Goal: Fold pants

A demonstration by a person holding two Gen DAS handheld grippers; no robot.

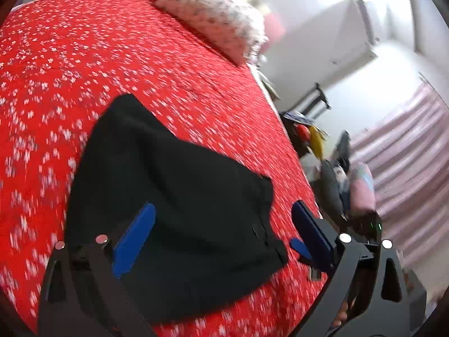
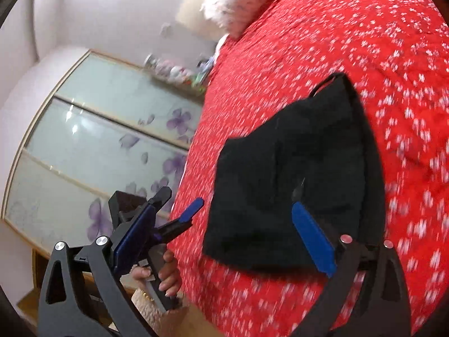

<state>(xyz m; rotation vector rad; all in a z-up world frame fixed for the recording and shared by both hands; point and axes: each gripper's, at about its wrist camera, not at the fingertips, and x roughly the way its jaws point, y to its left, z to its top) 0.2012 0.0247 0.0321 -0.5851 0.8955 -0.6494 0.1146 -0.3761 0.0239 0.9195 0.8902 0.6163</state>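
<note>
Black pants (image 1: 171,196) lie folded compactly, flat on the bed.

We look down close over the bed (image 1: 84,56) from both wrists, left view facing the curtain side, right the wardrobe (image 2: 98,140); both share the black pants (image 1: 174,196).

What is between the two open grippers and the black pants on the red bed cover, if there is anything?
Nothing visible stands in the way. The black pants lie folded on the red bed cover, and only bare cover surrounds them. The left gripper and the right gripper are open above the pants. The pillow lies apart, at the head of the bed.
</note>
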